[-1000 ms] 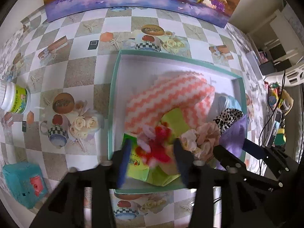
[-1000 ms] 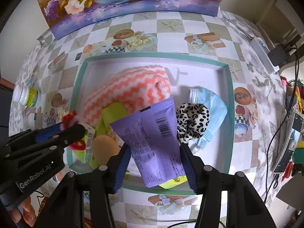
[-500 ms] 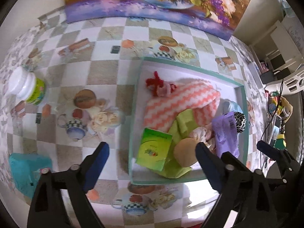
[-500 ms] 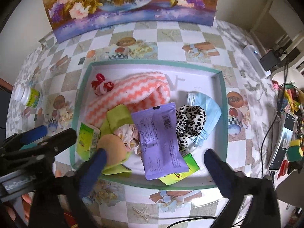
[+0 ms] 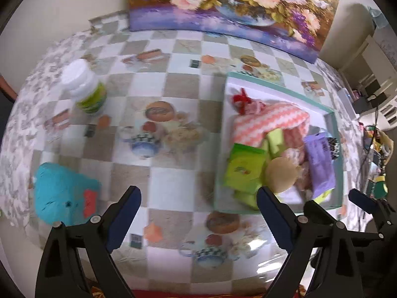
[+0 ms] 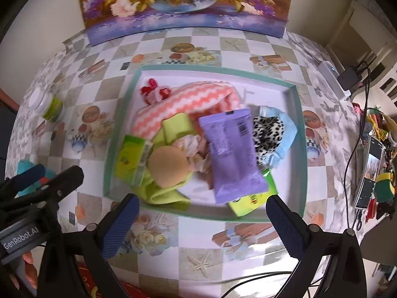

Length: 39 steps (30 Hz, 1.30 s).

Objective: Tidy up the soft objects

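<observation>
A teal-rimmed white tray (image 6: 299, 134) (image 5: 331, 124) holds soft things: a pink zigzag cloth (image 6: 188, 101) (image 5: 268, 119), a red and pink hair tie (image 6: 153, 93) (image 5: 244, 101), a purple packet (image 6: 230, 154) (image 5: 320, 161), a leopard scrunchie (image 6: 268, 131), a blue face mask (image 6: 285, 134), green packs (image 6: 130, 156) (image 5: 244, 167) and a tan sponge (image 6: 167, 168) (image 5: 281, 173). My right gripper (image 6: 202, 218) hangs open above the tray's near edge. My left gripper (image 5: 198, 213) is open over the tablecloth, left of the tray, and holds nothing. A teal plush toy (image 5: 62, 196) lies left of it.
A white and green bottle (image 5: 83, 90) (image 6: 48, 104) stands on the checkered tablecloth at the left. A flower painting (image 6: 183, 2) leans at the back wall. Cables, a phone (image 6: 369, 173) and small clutter sit at the table's right edge.
Both grippers have opened and pulled back. The left one let go of the red hair tie, now by the tray's far left corner; the right one released the purple packet onto the pile.
</observation>
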{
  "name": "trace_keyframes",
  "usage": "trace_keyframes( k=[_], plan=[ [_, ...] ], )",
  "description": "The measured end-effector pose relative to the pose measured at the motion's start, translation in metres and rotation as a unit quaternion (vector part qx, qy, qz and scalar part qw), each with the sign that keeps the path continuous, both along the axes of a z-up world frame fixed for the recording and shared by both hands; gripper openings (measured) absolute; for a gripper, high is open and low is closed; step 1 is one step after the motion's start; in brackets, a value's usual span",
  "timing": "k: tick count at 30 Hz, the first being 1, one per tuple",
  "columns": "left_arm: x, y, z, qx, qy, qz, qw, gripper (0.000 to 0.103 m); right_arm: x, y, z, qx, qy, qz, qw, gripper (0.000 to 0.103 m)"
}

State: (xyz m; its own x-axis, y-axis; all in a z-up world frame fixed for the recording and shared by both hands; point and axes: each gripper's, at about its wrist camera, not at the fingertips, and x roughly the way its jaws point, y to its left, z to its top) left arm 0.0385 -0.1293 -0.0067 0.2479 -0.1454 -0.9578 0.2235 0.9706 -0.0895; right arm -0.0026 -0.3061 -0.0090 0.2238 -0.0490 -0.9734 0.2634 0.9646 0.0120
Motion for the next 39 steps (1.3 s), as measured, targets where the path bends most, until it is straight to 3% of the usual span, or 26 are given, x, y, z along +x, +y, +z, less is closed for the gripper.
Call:
trace_keyframes(
  k=[9, 16, 39],
  plan=[
    [-0.023, 0.036, 0.006, 0.052, -0.056, 0.033, 0.9965, 0.094, -0.02, 0.02, 0.008, -0.01, -0.042, -0.006, 0.999, 0.103],
    [-0.033, 0.045, -0.001, 0.092, -0.067, 0.041, 0.9926, 0.094, -0.027, 0.034, 0.006, -0.017, -0.056, -0.002, 0.998, 0.103],
    [-0.038, 0.057, 0.0, 0.094, -0.069, 0.066, 0.991, 0.094, -0.035, 0.04, -0.008, -0.02, -0.062, -0.008, 0.998, 0.103]
  ],
)
